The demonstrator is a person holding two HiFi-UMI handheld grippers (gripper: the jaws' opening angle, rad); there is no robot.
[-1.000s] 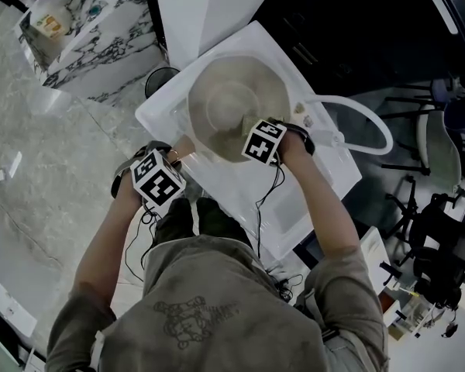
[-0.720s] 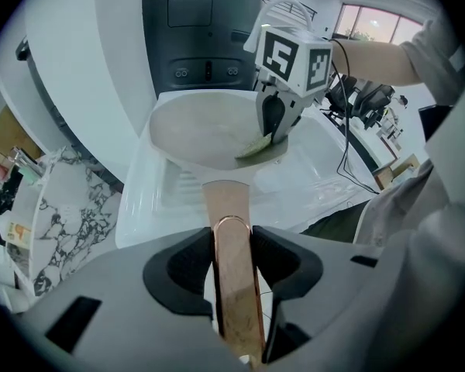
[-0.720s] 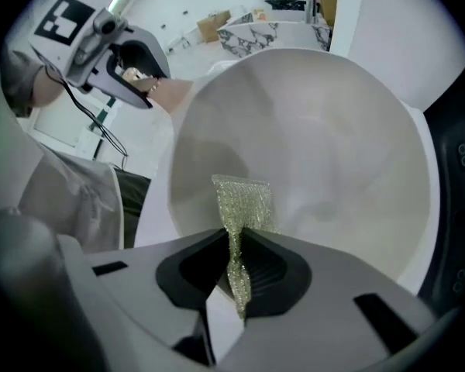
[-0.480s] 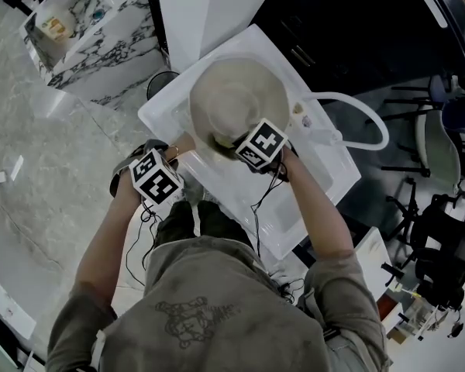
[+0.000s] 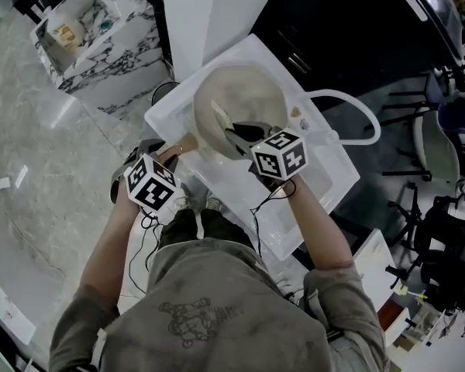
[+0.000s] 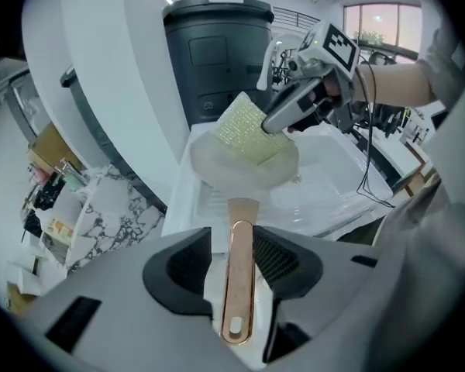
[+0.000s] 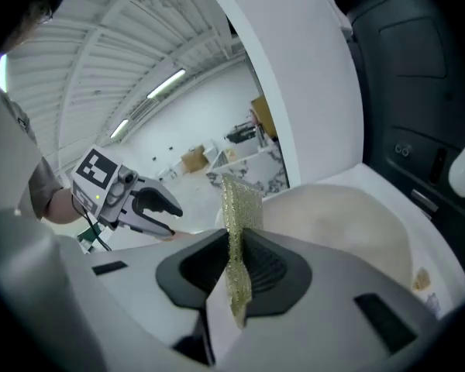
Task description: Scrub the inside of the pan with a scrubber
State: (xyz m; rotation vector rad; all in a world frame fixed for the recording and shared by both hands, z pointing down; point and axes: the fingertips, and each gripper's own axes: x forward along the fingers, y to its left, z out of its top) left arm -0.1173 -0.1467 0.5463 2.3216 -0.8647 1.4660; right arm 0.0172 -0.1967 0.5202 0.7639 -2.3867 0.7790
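Pan point(image 5: 244, 91), handle point(image 6: 236, 301) pointing back at person, clamped lengthwise in left gripper point(image 6: 239, 246), right gripper point(image 7: 236, 263) pinching scrubber point(image 7: 240, 208) upright, edge-on.

A person in an olive-grey, short-sleeved T-shirt point(image 5: 217, 281) printed with a dark graphic point(image 5: 192, 318). The left gripper point(image 6: 234, 254) and right gripper point(image 7: 236, 266) are 2 grey units with black ribbed pads point(image 6: 277, 258). Each has a white marker cube point(image 5: 153, 183) checked in black squares and thin black cables point(image 5: 257, 208).
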